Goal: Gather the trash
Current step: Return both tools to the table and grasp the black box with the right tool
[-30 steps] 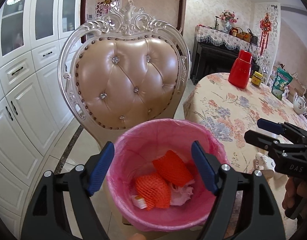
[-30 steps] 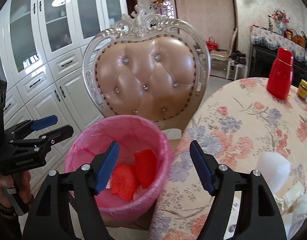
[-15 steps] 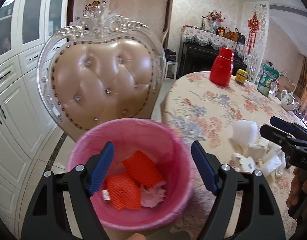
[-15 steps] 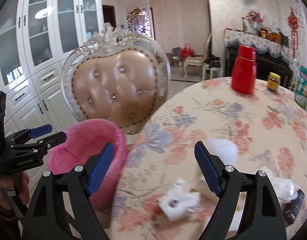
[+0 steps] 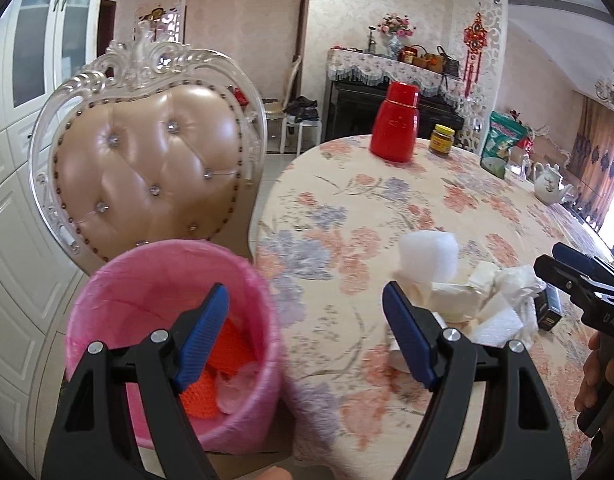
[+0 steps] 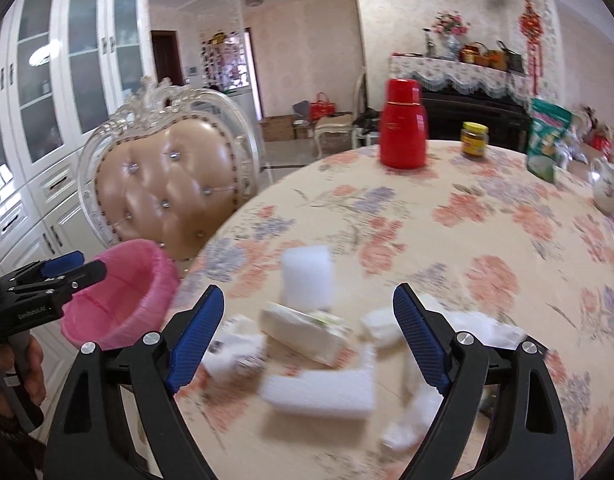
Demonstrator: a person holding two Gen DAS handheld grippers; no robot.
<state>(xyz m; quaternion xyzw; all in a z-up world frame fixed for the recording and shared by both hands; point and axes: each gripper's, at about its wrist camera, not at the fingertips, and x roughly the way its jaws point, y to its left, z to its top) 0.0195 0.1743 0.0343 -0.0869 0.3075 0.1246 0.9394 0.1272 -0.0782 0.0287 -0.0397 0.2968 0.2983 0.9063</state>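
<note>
Several white foam and paper scraps [image 6: 319,390] lie on the floral-clothed desk [image 6: 447,216] beneath the empty, opening right hand-held gripper [image 6: 309,342], while the left hand-held gripper [image 5: 305,344], jaws apart and empty, hovers by the pink-lined bin [image 5: 147,280] awaiting them.

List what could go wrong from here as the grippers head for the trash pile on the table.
1. The right gripper, its jaws opening and empty, hovers over a loose heap of white foam blocks and wrappers; closing could grab several pieces or nudge some off the table edge.
2. The pink bin stands below that edge; light foam may miss it.
3. The view is motion-blurred, so aim may be off.
</note>
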